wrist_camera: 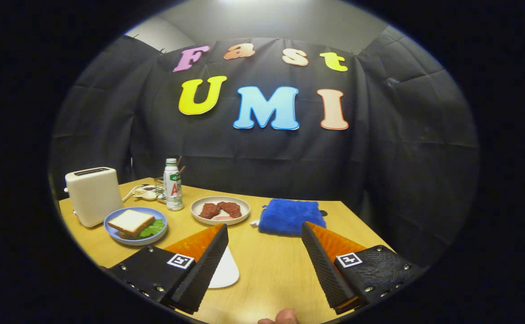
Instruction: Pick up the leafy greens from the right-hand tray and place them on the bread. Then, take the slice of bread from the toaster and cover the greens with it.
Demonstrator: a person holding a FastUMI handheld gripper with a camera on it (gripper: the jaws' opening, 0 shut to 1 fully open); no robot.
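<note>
The leafy greens [152,228] are lying on the blue plate [111,230] well ahead of the fingers and to their left, sandwiched under a slice of bread [130,221] that is sitting on top, with green edges poking out on the near right side; what looks like a lower slice is showing beneath, though it is too small to be sure. Going from the largest thing down: the wooden table [267,265] is carrying everything. The white toaster [93,195] is standing at the far left corner, just behind the blue plate, and its slot is looking empty from here. A blue fluffy cloth [289,217] is lying beyond the right finger. A white plate [219,209] with reddish meat pieces [221,209] is sitting between the cloth and the blue plate. A small bottle [173,184] is standing upright behind them. A white tray edge [226,272] is peeking out beside the left finger. The gripper [264,265] is hovering over bare table with its fingers spread wide, gripping nothing.
</note>
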